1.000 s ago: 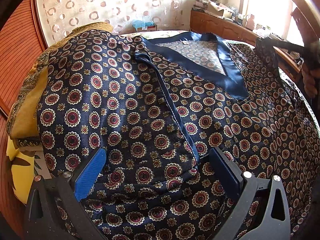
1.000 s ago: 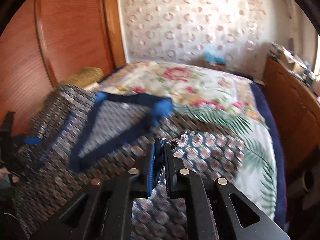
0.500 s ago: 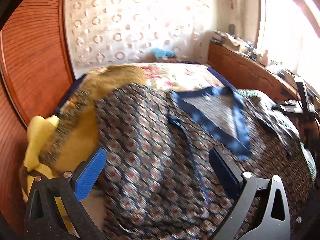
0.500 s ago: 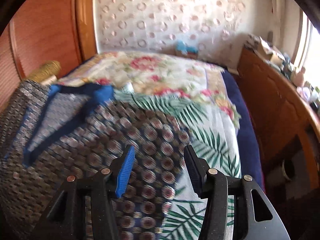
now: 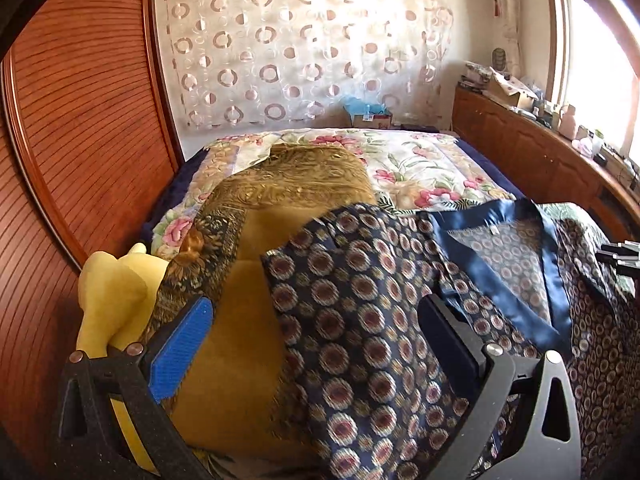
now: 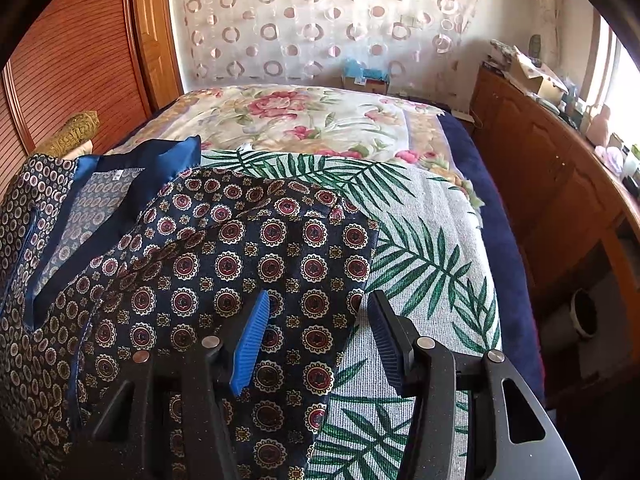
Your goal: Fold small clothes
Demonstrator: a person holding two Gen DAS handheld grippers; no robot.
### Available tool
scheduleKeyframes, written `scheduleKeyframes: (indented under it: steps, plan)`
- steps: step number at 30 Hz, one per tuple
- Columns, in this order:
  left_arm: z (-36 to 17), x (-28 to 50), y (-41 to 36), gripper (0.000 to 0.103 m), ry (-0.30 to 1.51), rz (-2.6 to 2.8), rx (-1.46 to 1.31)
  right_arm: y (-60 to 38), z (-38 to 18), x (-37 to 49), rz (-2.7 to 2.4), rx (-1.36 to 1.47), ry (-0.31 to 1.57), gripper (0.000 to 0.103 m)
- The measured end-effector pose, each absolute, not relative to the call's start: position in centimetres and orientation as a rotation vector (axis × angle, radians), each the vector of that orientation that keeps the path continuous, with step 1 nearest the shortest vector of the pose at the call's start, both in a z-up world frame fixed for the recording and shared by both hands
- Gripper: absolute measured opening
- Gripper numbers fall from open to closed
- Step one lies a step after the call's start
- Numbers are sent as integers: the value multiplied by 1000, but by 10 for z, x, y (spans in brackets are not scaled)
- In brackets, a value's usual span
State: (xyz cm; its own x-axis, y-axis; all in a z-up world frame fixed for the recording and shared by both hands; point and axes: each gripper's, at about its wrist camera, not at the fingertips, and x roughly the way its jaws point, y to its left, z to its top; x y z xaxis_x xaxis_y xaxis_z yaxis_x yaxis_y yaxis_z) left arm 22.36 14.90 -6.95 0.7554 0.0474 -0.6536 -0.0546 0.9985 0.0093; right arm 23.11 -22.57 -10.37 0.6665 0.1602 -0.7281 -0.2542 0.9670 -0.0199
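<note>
A dark blue patterned garment [image 5: 360, 320] with a shiny blue collar [image 5: 500, 216] lies spread on the bed. My left gripper [image 5: 314, 304] hovers open above its left edge, with nothing between the fingers. In the right wrist view the same garment [image 6: 240, 260] lies with its right side folded over, its edge running down between my jaws. My right gripper [image 6: 319, 298] stands open just above that edge, its pads clear of the fabric. The blue collar [image 6: 160, 152] shows at the upper left.
A golden patterned cushion [image 5: 280, 200] and a yellow soft item [image 5: 116, 280] sit left of the garment. A palm-leaf cloth [image 6: 420, 248] lies under it on the floral bedspread [image 6: 300, 116]. A wooden wardrobe [image 5: 80, 140] stands left and a cluttered wooden cabinet [image 6: 560, 184] right.
My right gripper let go of the garment's fold and opened, and the fold now lies flat. My left gripper rose and swung left, bringing the golden cushion into view.
</note>
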Motion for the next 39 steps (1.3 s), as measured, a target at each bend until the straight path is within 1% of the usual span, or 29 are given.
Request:
scheduleKeyframes:
  steps: [4,8,10,12,13,14,15,22,23,24,25,27,28,29,32,37,39]
  plan:
    - [-69,232,160,103,723,33,-41,-225,-104,231,235,-120,809,53]
    - [-67,236,168,96,715,28,-61,-226,-106,231,232,-123,807,54]
    - [-70,239,172,87,728,23,-79,-227,-106,231,233,-123,807,54]
    - [-74,244,176,72,752,5,-108,-226,-106,231,231,-124,807,54]
    - [-76,245,176,69,762,-2,-120,-226,-106,231,230,-125,807,54]
    - [-78,247,177,64,773,-8,-130,-226,-106,231,230,-126,807,54]
    - [-80,248,178,62,779,-13,-139,-226,-106,231,230,-125,807,54]
    - [-87,256,181,62,820,-64,-203,-224,-106,231,215,-134,803,54]
    - [-86,256,180,60,818,-68,-204,-224,-106,231,214,-135,803,54]
    - [-86,256,180,49,815,-72,-204,-223,-107,231,214,-136,803,54]
    - [-85,256,179,44,817,-81,-204,-223,-107,231,214,-135,803,54]
    - [-83,256,176,24,815,-83,-195,-223,-107,231,214,-133,804,54]
    - [-82,255,175,18,812,-91,-187,-223,-107,231,213,-133,803,54]
    - [-81,255,172,6,807,-105,-175,-223,-106,231,210,-135,802,54]
    - [-71,248,163,3,757,-96,-99,-221,-107,230,203,-146,798,54]
    - [-45,238,163,3,645,-14,-49,-222,-107,230,200,-148,797,54]
    - [-40,238,166,3,634,-6,-46,-222,-107,231,200,-147,797,54]
